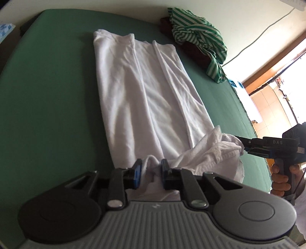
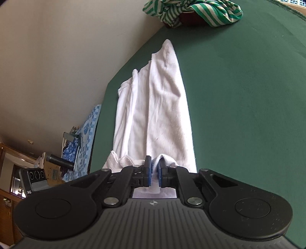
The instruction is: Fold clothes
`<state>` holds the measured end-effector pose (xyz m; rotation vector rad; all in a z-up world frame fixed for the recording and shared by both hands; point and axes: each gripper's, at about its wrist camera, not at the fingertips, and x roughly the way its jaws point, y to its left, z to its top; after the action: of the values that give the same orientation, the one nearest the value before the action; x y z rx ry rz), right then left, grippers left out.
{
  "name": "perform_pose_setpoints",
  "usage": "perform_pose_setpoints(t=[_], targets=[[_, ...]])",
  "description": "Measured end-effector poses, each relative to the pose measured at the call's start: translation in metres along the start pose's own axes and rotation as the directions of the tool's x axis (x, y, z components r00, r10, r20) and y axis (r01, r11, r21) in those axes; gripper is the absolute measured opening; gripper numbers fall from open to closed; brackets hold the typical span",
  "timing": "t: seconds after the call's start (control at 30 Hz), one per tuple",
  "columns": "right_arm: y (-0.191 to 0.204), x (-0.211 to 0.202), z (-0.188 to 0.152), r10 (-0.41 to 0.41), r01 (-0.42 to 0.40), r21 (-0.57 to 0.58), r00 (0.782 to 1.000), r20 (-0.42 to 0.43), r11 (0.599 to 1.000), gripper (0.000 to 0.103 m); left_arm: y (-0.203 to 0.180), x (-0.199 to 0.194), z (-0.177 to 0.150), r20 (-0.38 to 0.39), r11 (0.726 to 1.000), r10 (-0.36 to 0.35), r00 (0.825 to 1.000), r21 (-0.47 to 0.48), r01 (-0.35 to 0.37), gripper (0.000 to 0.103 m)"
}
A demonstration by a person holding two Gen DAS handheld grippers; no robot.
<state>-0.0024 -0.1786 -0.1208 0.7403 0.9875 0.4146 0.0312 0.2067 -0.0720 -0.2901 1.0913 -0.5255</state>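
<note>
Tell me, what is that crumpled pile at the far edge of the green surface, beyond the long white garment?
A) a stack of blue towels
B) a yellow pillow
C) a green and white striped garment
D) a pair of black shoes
C: the heap beyond the white garment on the green surface is a green and white striped garment, bunched up over something dark.

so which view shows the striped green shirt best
The left wrist view: the striped green shirt lies crumpled at the green surface's far edge, nearly whole. The right wrist view crops it at the top.
</note>
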Motion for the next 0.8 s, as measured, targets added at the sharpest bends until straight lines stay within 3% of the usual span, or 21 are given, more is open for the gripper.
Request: perform_pose_setpoints(t=[0.03,0.1,0.17,0.27,0.33,0.43,0.53,0.6,0.67,0.7,0.8], targets=[[-0.005,0.010,0.005,-0.012,0.012,0.010,1.000,0.002,1.000,0.009,0.008,0.006,0.005,-0.003,0.999,0.025,1.000,-0.029,-0.026,0.043],[-0.014,0.021,0.009,-0.033,0.033,0.028,0.999,-0.019,0.999,0.013,0.028,0.009,0.015,-0.001,0.993,0.045,0.999,-0.106,-0.045,0.060],[-0.016,0.024,0.012,-0.040,0.041,0.020,0.999,-0.034,0.999,0.013,0.044,-0.008,0.020,0.053,0.986,0.037,0.998,-0.166,-0.028,0.060],[-0.001,0.003,0.012,-0.022,0.020,-0.099,1.000,-0.013,0.995,0.020,0.048,-0.053,0.012,0.161,0.987,0.088,0.983,-0.146,-0.064,0.070],[0.009,-0.008,0.008,-0.013,0.011,-0.176,1.000,-0.011,0.984,0.027,0.044,-0.070,-0.001,0.168,0.992,0.082,0.982,-0.113,-0.064,0.078],[0.020,-0.016,0.002,-0.023,0.017,-0.266,1.000,-0.017,0.964,0.029,0.027,-0.065,-0.019,0.127,0.997,0.065,0.990,-0.044,-0.060,0.089],[0.020,-0.011,0.003,-0.039,0.037,-0.251,0.999,-0.003,0.967,0.030,0.009,-0.040,-0.028,0.083,0.996,0.085,0.993,0.030,-0.087,0.087],[0.015,-0.008,0.006,-0.037,0.041,-0.195,0.999,0.020,0.980,0.031,0.003,-0.021,-0.023,0.077,0.991,0.119,0.990,0.058,-0.123,0.077],[0.011,-0.005,0.008,-0.009,0.012,-0.102,0.999,0.033,0.995,0.057,-0.003,-0.007,-0.014,0.086,0.983,0.151,0.985,0.091,-0.159,0.074],[0.011,-0.005,0.008,0.007,-0.005,-0.076,0.999,0.034,0.997,0.078,-0.006,-0.002,-0.008,0.102,0.977,0.167,0.981,0.114,-0.178,0.074],[0.020,-0.011,0.009,0.002,0.004,-0.103,0.999,0.054,0.995,0.077,-0.009,0.005,0.008,0.130,0.960,0.196,0.972,0.176,-0.217,0.070]])
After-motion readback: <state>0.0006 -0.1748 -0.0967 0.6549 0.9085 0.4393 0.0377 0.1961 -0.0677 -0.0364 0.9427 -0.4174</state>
